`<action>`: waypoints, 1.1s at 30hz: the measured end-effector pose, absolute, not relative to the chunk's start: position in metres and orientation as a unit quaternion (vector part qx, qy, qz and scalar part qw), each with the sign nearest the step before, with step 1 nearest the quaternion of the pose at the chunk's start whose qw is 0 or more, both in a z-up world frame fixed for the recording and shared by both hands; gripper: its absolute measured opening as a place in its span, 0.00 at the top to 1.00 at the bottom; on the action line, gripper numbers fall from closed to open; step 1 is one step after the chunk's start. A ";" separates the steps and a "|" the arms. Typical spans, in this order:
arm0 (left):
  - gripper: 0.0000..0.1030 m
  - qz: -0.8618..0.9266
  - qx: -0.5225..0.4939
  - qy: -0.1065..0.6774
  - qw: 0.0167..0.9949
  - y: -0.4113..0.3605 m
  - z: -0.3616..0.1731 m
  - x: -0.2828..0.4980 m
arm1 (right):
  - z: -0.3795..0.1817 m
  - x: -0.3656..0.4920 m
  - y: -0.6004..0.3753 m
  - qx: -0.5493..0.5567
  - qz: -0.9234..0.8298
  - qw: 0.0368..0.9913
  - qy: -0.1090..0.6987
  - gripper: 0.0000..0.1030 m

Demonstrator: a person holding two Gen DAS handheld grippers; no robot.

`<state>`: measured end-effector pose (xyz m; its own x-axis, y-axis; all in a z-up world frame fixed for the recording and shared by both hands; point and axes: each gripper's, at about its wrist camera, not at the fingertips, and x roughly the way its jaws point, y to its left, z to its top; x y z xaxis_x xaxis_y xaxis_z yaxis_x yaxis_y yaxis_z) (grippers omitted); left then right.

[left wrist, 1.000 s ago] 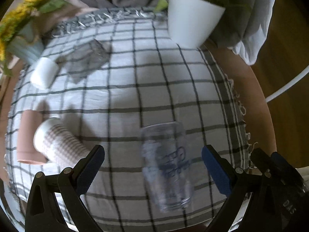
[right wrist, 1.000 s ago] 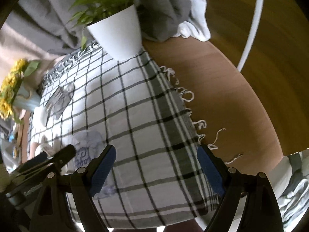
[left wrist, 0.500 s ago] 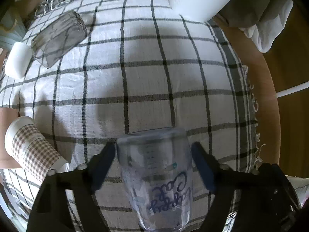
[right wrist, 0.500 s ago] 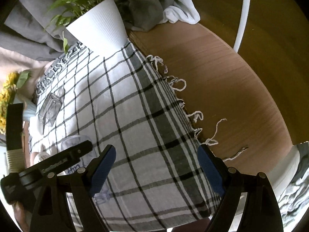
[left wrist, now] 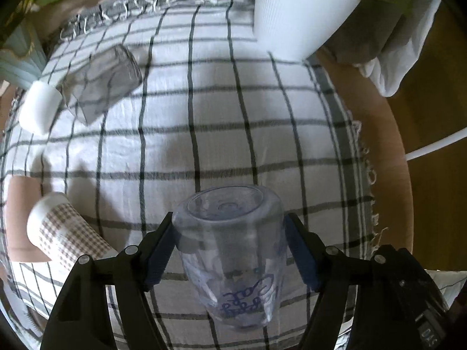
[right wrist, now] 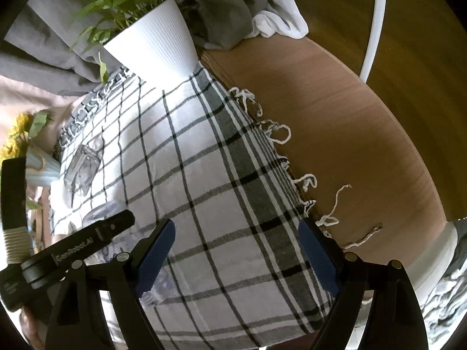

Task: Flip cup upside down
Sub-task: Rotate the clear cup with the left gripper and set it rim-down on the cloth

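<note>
Your left claw (left wrist: 229, 248) is clamped on the clear cup (left wrist: 233, 250), one blue pad on each side wall. The cup's long axis runs along the claw's line of sight: base points away from you, mouth toward the camera. It looks lifted off the checked cloth (left wrist: 219, 116), though contact is hard to judge. Right claw (right wrist: 236, 256) is spread apart, holding nothing, and further from the cup. To finish, roll your left wrist until the mouth faces down. The gingham paper cup (left wrist: 67, 236) lies near on the left; the grey tumbler (left wrist: 102, 84) and white plant pot (left wrist: 294, 14) sit well apart.
</note>
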<state>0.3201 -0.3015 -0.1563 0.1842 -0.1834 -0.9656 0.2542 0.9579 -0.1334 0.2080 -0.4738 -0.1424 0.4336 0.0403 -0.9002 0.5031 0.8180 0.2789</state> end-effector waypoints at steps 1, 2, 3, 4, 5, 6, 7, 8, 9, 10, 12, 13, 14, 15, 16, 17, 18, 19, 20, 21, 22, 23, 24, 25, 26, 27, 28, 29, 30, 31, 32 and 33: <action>0.30 -0.143 0.029 0.620 0.771 -0.302 -0.154 0.318 | -0.141 0.208 -0.474 0.266 -0.142 0.805 0.510 0.16; 0.30 -0.145 0.029 0.618 0.773 -0.300 -0.150 0.317 | -0.139 0.208 -0.474 0.266 -0.142 0.807 0.508 0.16; 0.30 -0.148 0.030 0.614 0.774 -0.300 -0.147 0.315 | -0.137 0.208 -0.473 0.263 -0.142 0.809 0.506 0.16; 0.30 -0.152 0.031 0.612 0.776 -0.299 -0.143 0.313 | -0.135 0.207 -0.473 0.262 -0.141 0.811 0.504 0.16; 0.30 -0.154 0.032 0.611 0.776 -0.299 -0.141 0.312 | -0.134 0.207 -0.474 0.263 -0.140 0.812 0.503 0.16; 0.30 -0.156 0.032 0.609 0.777 -0.298 -0.138 0.309 | -0.132 0.206 -0.474 0.264 -0.140 0.812 0.501 0.16; 0.30 -0.156 0.032 0.608 0.778 -0.300 -0.140 0.310 | -0.131 0.204 -0.473 0.263 -0.140 0.814 0.500 0.16; 0.30 -0.157 0.032 0.607 0.778 -0.300 -0.138 0.306 | -0.129 0.203 -0.473 0.261 -0.140 0.815 0.498 0.16; 0.30 -0.158 0.032 0.604 0.780 -0.299 -0.136 0.302 | -0.128 0.201 -0.473 0.260 -0.140 0.816 0.498 0.16; 0.30 -0.160 0.034 0.601 0.782 -0.299 -0.134 0.299 | -0.128 0.201 -0.473 0.258 -0.140 0.816 0.498 0.16; 0.30 -0.163 0.037 0.596 0.786 -0.298 -0.131 0.292 | -0.126 0.196 -0.473 0.255 -0.139 0.817 0.498 0.16; 0.30 -0.164 0.039 0.593 0.788 -0.298 -0.129 0.288 | -0.126 0.195 -0.473 0.254 -0.139 0.818 0.497 0.16; 0.31 -0.165 0.041 0.591 0.789 -0.297 -0.127 0.284 | -0.125 0.192 -0.472 0.252 -0.139 0.818 0.498 0.16; 0.31 -0.168 0.042 0.588 0.790 -0.296 -0.124 0.279 | -0.125 0.190 -0.471 0.251 -0.138 0.818 0.499 0.16; 0.31 -0.171 0.044 0.585 0.791 -0.296 -0.123 0.275 | -0.126 0.189 -0.471 0.250 -0.137 0.818 0.500 0.16; 0.31 -0.172 0.047 0.583 0.793 -0.295 -0.121 0.271 | -0.126 0.187 -0.471 0.250 -0.136 0.817 0.502 0.16; 0.31 -0.174 0.049 0.581 0.794 -0.295 -0.120 0.267 | -0.127 0.185 -0.470 0.247 -0.134 0.817 0.504 0.16; 0.31 -0.176 0.052 0.579 0.795 -0.296 -0.119 0.262 | -0.127 0.183 -0.469 0.245 -0.133 0.817 0.505 0.16; 0.31 -0.178 0.053 0.578 0.794 -0.296 -0.118 0.258 | -0.127 0.182 -0.469 0.243 -0.132 0.817 0.506 0.16; 0.31 -0.181 0.055 0.579 0.793 -0.296 -0.118 0.255 | -0.127 0.180 -0.468 0.239 -0.132 0.817 0.507 0.16; 0.31 -0.183 0.056 0.579 0.793 -0.297 -0.119 0.252 | -0.127 0.179 -0.468 0.237 -0.132 0.817 0.508 0.16; 0.31 -0.184 0.057 0.579 0.792 -0.297 -0.119 0.250 | -0.128 0.177 -0.468 0.235 -0.133 0.817 0.509 0.16; 0.31 -0.186 0.058 0.580 0.791 -0.297 -0.119 0.246 | -0.128 0.177 -0.468 0.233 -0.133 0.817 0.510 0.16; 0.31 -0.187 0.058 0.581 0.790 -0.297 -0.119 0.244 | -0.128 0.176 -0.468 0.232 -0.133 0.817 0.511 0.16; 0.31 -0.188 0.058 0.582 0.789 -0.297 -0.120 0.242 | -0.128 0.175 -0.468 0.231 -0.133 0.817 0.511 0.16; 0.31 -0.188 0.057 0.583 0.788 -0.296 -0.120 0.239 | -0.128 0.174 -0.468 0.229 -0.133 0.817 0.512 0.16; 0.31 -0.189 0.055 0.584 0.787 -0.295 -0.121 0.237 | -0.128 0.173 -0.467 0.228 -0.133 0.817 0.513 0.16; 0.31 -0.189 0.054 0.584 0.787 -0.295 -0.121 0.235 | -0.128 0.173 -0.467 0.226 -0.134 0.817 0.513 0.16; 0.31 -0.191 0.054 0.585 0.786 -0.295 -0.122 0.233 | -0.128 0.172 -0.466 0.224 -0.134 0.817 0.514 0.16; 0.31 -0.193 0.053 0.587 0.785 -0.295 -0.123 0.232 | -0.128 0.172 -0.466 0.222 -0.134 0.817 0.514 0.16; 0.30 -0.194 0.052 0.587 0.784 -0.295 -0.123 0.231 | -0.128 0.171 -0.466 0.221 -0.134 0.818 0.514 0.16; 0.30 -0.195 0.050 0.588 0.783 -0.294 -0.124 0.229 | -0.128 0.171 -0.466 0.220 -0.134 0.818 0.515 0.16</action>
